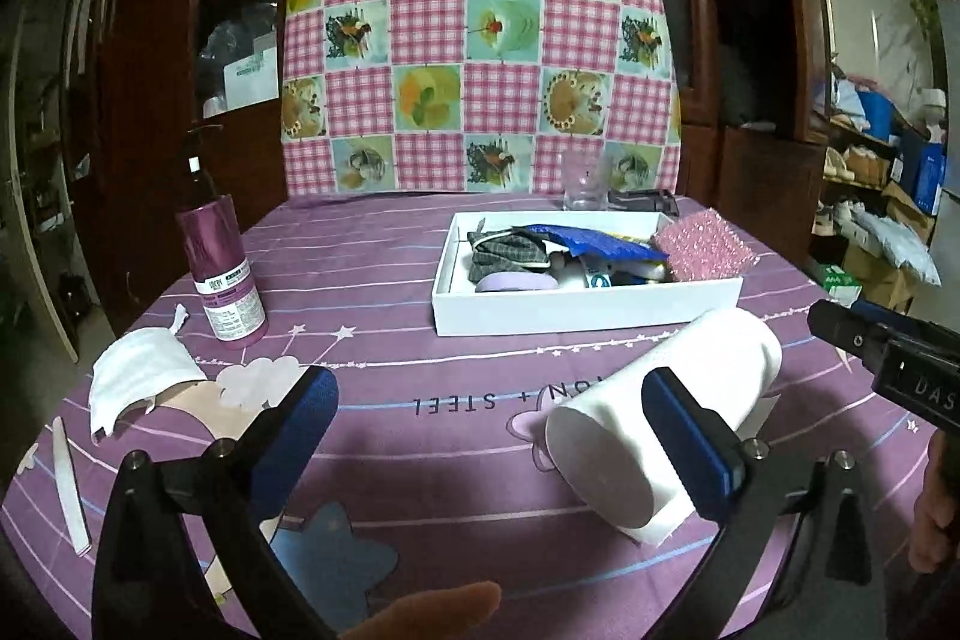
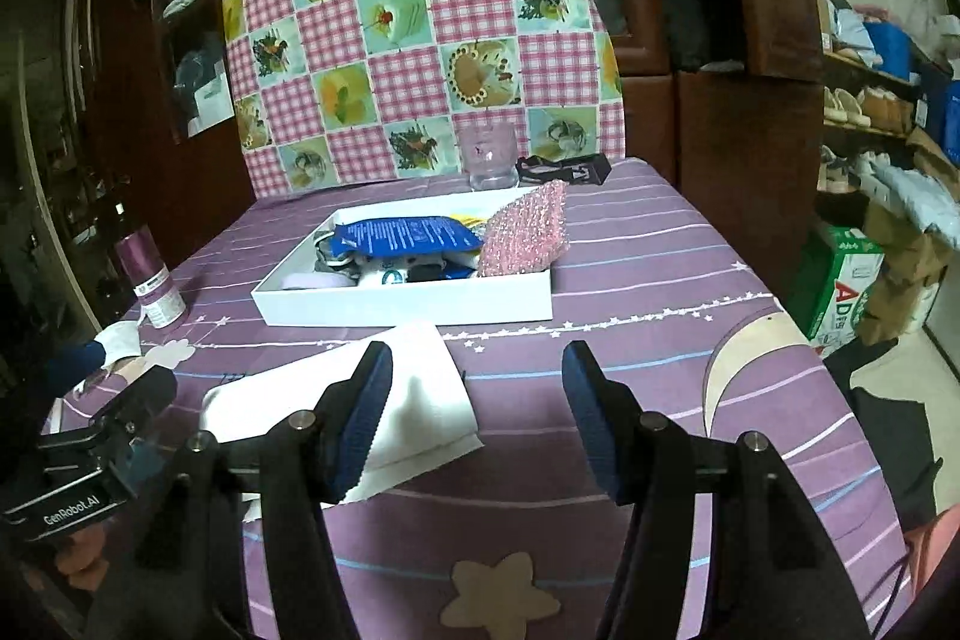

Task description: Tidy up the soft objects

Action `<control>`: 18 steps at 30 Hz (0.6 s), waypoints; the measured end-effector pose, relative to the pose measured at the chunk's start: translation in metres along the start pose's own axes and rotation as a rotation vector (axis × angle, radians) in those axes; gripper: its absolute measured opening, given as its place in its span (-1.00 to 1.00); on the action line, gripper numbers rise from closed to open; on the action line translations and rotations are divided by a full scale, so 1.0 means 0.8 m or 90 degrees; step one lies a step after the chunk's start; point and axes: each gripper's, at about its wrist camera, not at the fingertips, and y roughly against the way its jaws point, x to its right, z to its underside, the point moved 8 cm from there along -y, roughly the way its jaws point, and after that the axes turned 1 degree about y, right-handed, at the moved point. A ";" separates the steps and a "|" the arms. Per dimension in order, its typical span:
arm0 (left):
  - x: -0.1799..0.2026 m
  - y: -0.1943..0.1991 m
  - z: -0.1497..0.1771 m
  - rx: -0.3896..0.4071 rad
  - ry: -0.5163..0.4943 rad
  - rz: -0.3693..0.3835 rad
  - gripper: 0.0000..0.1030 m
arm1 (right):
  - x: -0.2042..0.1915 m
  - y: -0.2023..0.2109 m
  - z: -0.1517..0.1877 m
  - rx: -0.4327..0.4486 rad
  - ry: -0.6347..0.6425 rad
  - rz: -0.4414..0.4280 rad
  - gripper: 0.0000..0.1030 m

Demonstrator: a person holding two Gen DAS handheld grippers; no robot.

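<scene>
A white roll [image 1: 666,400] lies on its side on the purple tablecloth, in front of a white box [image 1: 588,313]. The box holds a grey plaid cloth [image 1: 507,250], a blue packet [image 1: 594,241] and a pink sponge [image 1: 699,244]. My left gripper [image 1: 498,430] stands wide open; its right finger is in front of the roll's near end, not pressing on it. My right gripper [image 2: 480,412] is open with the roll [image 2: 414,400] just behind its left finger and nothing held. A white cloth pouch [image 1: 138,376] lies at the left.
A purple pump bottle [image 1: 222,274] stands left of the box. A glass [image 1: 585,187] and a black item [image 1: 642,202] sit behind it, before a checked pink panel [image 1: 480,40]. A white strip [image 1: 72,484] lies near the left edge. Boxes [image 2: 846,280] stand on the floor at the right.
</scene>
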 end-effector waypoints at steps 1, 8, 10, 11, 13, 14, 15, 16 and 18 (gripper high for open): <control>0.001 0.001 0.000 0.002 -0.004 -0.004 0.99 | -0.004 0.000 0.001 0.002 0.013 0.004 0.16; 0.012 0.007 0.000 0.013 -0.034 -0.007 0.99 | -0.018 -0.002 0.006 -0.008 0.048 -0.005 0.16; 0.011 0.005 0.000 0.010 -0.033 -0.007 0.99 | -0.014 -0.005 0.007 -0.013 0.040 0.000 0.16; 0.010 0.005 0.000 0.009 -0.032 -0.008 0.99 | -0.013 -0.005 0.007 -0.014 0.037 0.002 0.16; 0.009 0.004 -0.001 0.009 -0.030 -0.009 0.99 | -0.012 -0.004 0.007 -0.011 0.037 0.006 0.16; 0.009 0.005 -0.001 0.009 -0.030 -0.009 0.99 | -0.013 -0.003 0.007 -0.009 0.039 0.007 0.16; 0.009 0.005 -0.001 0.009 -0.030 -0.010 0.99 | -0.015 -0.002 0.006 -0.006 0.043 0.009 0.16; 0.010 0.005 -0.001 0.009 -0.031 -0.009 0.99 | -0.016 -0.001 0.006 -0.003 0.048 0.010 0.16; 0.010 0.005 0.000 0.007 -0.031 -0.008 0.99 | -0.018 0.000 0.006 -0.001 0.054 0.013 0.16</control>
